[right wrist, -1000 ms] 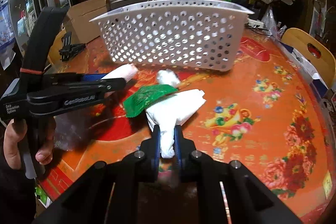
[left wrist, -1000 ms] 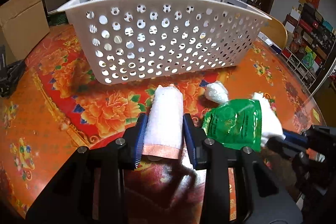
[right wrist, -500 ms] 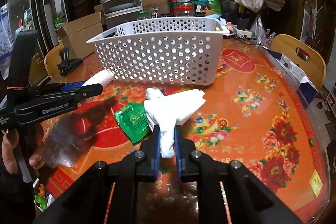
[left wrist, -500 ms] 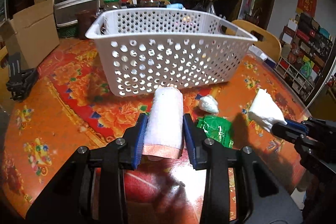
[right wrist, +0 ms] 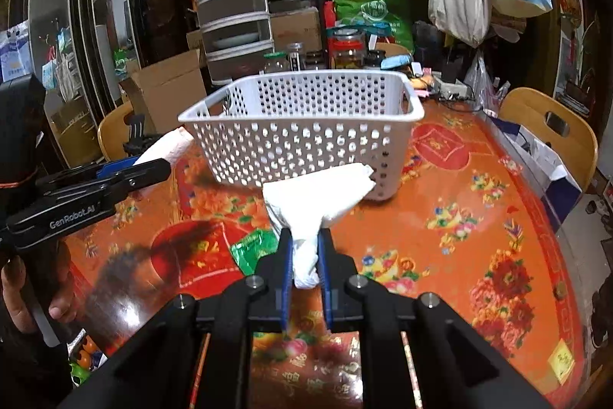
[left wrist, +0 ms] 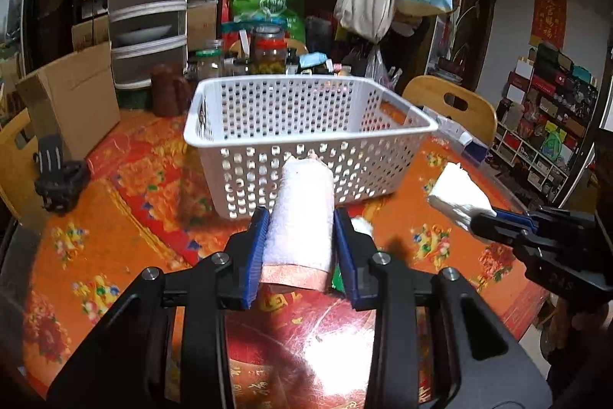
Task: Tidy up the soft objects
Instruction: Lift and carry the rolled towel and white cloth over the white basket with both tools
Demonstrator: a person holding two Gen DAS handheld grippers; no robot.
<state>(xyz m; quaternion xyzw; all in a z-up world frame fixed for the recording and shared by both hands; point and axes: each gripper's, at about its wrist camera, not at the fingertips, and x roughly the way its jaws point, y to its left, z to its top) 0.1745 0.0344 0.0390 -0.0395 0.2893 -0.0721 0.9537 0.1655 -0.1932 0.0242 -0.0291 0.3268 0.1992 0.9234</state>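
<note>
Cardboard box (left wrist: 72,102) sat at the left edge of the left wrist view, on the orange floral table (left wrist: 115,217), with a black clip-like thing (left wrist: 57,179) below it near the table's rim. Centre frame, the left gripper (left wrist: 300,229) had its blue pads pressed on both sides of a rolled white towel (left wrist: 302,213), which pointed up the frame toward the basket (left wrist: 306,125). That white perforated basket stood on the table just above the towel's tip. A small white wad (left wrist: 362,225) and a sliver of green packet (left wrist: 337,278) showed right of the towel. At the right edge, the right gripper (left wrist: 484,223) carried a white bag (left wrist: 456,190) above the tabletop.

In the right wrist view, the left gripper (right wrist: 153,165) and towel (right wrist: 168,144) came in from the left, a hand (right wrist: 23,294) on its handle. The packet (right wrist: 254,250) lay lower centre. The right gripper (right wrist: 305,255) was nearly closed, pinching the bag (right wrist: 322,194), whose bulk overlapped the basket's (right wrist: 302,125) lower right corner. A wooden chair (right wrist: 551,125) stood at far right.
</note>
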